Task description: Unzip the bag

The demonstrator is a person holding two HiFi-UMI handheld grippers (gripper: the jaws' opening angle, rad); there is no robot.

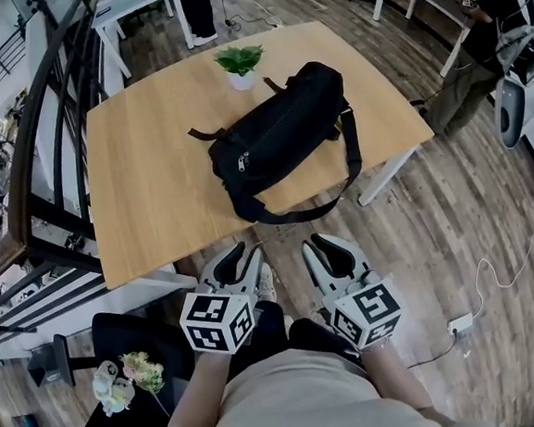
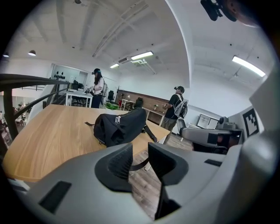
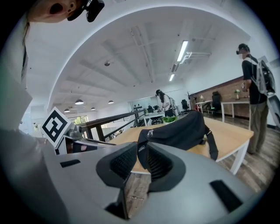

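Left gripper view: the left gripper (image 2: 140,152) holds its grey jaws apart, with nothing between them. Right gripper view: the right gripper (image 3: 141,153) is also parted, by a narrower gap, and empty. Head view: both grippers hover side by side just short of the near edge of the light wooden rectangular worktop (image 1: 154,199). The black fabric duffel bag (image 1: 283,127) lies mid-worktop, well apart from both grippers. Its silver zip pull (image 1: 242,161) is at the near end, and its shoulder strap (image 1: 352,165) loops over the edge. A small green plant in a white pot (image 1: 239,66) stands just behind the bag.
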